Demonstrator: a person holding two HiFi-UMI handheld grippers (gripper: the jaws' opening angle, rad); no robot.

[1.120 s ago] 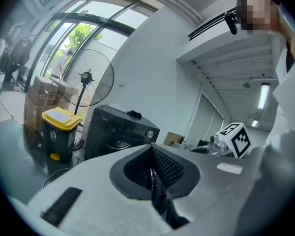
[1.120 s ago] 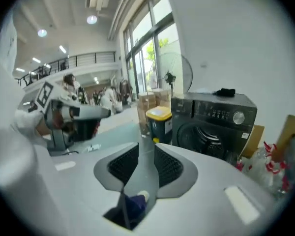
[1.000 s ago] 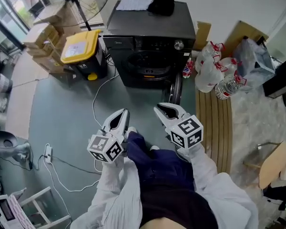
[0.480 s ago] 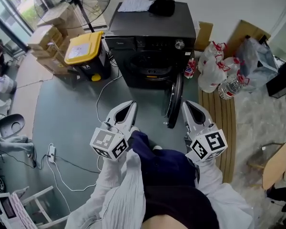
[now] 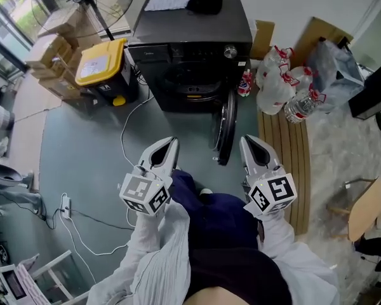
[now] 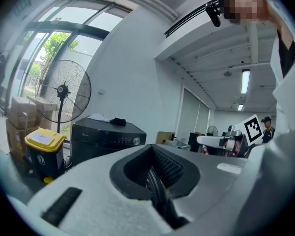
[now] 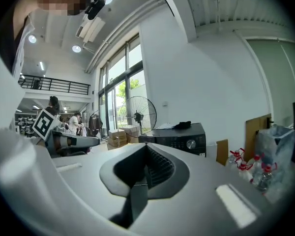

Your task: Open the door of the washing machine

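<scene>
- Washing machine stands at the wall. Its door is swung out on the right, edge toward you, so the job looks done.
- Your left gripper and right gripper have jaws pressed together and empty, and sit near your body, probably because nothing is left to pull.

1. The left gripper has a pale grey moulded shell that narrows to a point, with a black-lined recess just behind the tip.
2. The right gripper has the same pale grey shell and the same black recess.
3. The pads inside each recess are black and finely ribbed.
4. The left marker cube and the right marker cube sit at the rear of their grippers. Each has white faces printed with black square markers.
5. The left sleeve, behind its cube, is white, finely pleated fabric.
6. The right sleeve is white and creased.
7. The dark navy garment shows between the sleeves.
</scene>
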